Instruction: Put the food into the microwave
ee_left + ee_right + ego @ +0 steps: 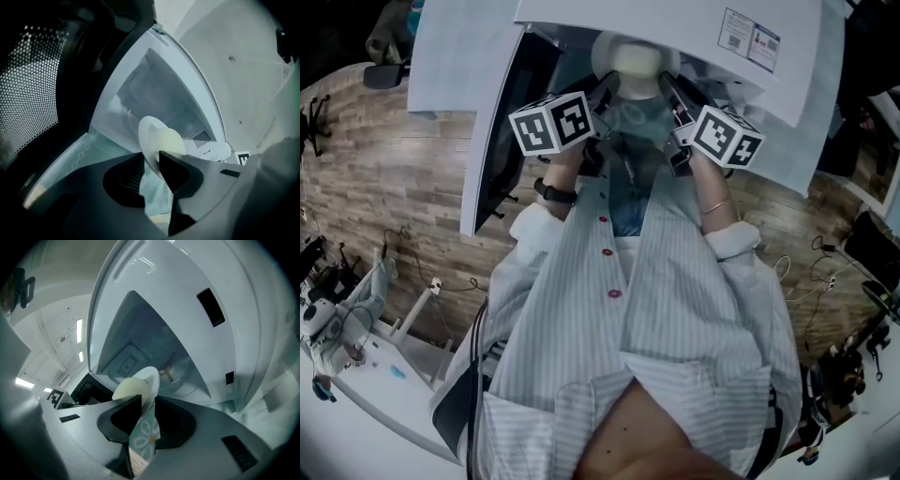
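Left side is the microwave door [33, 79], dark with a dotted mesh. The left gripper [150, 161] and right gripper [147, 401] each pinch an edge of the thin, daisy-print plate [149, 133]. On it sits the food [171, 143], a smooth, pale dome, right at the mouth of the boxy white microwave [154, 333].

Dim bluish cast, heavy fisheye warp at edges; ceiling lights [78, 329] glare in right gripper view, left one darker.
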`<state>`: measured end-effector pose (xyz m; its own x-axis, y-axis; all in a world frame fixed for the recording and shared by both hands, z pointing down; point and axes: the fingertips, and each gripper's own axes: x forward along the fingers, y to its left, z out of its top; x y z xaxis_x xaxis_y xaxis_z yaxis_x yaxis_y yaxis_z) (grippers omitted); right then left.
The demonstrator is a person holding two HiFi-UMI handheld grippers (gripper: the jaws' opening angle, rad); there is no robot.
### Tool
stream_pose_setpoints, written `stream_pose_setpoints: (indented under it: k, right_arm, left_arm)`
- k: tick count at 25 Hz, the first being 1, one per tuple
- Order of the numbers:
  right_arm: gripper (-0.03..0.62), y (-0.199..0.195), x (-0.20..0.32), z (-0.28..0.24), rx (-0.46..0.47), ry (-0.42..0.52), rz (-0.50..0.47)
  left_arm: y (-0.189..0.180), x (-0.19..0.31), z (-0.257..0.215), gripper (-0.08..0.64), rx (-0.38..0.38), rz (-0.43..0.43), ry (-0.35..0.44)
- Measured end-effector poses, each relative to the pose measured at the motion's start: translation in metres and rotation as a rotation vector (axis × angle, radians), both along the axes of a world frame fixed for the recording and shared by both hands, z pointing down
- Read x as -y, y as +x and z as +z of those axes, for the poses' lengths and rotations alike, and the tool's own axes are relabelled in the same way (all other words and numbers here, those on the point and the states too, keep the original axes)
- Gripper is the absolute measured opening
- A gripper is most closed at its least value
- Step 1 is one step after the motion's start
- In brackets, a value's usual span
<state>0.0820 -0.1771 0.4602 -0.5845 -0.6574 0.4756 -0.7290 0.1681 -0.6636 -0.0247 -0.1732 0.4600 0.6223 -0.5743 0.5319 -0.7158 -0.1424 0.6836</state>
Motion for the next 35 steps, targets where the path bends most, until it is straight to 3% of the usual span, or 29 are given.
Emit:
stream_pose_setpoints:
  k: [19,35]
  right_arm:
    - [0.100,-0.002,0.032,0.040,-0.087,0.024,0.138]
    - [0.106,0.005,0.054,0.038,-0.131,0.075,0.208]
  left_arm:
    - [-0.003,0.043,0.038,0.099,0.036,0.086,0.046]
    - [0.004,0.070,0.037,0.106,0.098,0.127,0.114]
